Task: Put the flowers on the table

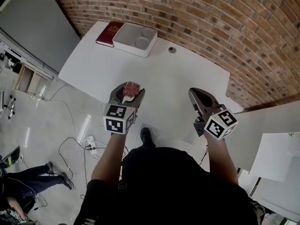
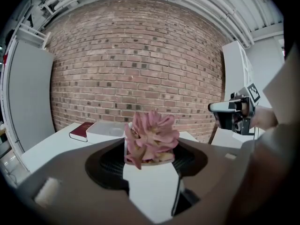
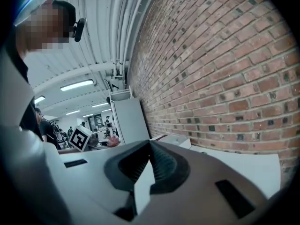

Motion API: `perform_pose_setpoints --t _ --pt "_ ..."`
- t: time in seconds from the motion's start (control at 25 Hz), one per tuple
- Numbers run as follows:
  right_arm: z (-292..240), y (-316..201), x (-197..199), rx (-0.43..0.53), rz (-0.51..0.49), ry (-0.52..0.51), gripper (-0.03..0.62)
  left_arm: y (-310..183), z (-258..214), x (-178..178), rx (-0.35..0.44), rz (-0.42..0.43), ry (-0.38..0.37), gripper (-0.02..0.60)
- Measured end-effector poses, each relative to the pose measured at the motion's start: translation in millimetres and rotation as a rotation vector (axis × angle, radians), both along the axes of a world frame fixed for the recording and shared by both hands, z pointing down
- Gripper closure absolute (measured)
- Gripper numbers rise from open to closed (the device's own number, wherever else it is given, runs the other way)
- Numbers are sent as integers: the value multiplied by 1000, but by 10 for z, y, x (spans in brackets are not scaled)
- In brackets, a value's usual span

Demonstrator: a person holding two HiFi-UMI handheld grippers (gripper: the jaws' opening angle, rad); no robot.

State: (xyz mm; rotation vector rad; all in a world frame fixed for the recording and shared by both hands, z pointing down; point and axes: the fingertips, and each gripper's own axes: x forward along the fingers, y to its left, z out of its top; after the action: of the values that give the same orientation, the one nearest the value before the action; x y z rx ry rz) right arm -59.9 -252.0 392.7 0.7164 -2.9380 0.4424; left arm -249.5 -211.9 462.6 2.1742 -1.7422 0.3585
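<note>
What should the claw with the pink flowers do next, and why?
Probably move the left claw forward over the white table and lower the flowers onto a bare spot: it grips them at the near edge, not yet set down.

Left gripper [image 1: 127,96]: arm forward, jaws wide, clamped on flowers [image 2: 151,137].
Right gripper [image 1: 194,93]: arm forward, jaws together, empty.

open table [image 1: 178,78] before tray [image 1: 136,39], book [image 1: 109,33]
</note>
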Motion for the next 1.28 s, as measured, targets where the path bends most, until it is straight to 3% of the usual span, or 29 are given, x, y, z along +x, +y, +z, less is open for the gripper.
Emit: perform_pose_setpoints --t 0.2,0.4,0.96,1.28 --pt "58 -126 -253 -14 29 8 588 -196 129 -204 -20 38 13 308" --pt "156 -140 -238 -42 38 17 588 -292 179 -187 -36 63 18 308" --pt "295 -402 388 -66 79 4 588 -625 414 428 -135 107 -6 308" --pt "500 -480 489 -111 63 23 588 -903 574 625 -168 137 -17 307"
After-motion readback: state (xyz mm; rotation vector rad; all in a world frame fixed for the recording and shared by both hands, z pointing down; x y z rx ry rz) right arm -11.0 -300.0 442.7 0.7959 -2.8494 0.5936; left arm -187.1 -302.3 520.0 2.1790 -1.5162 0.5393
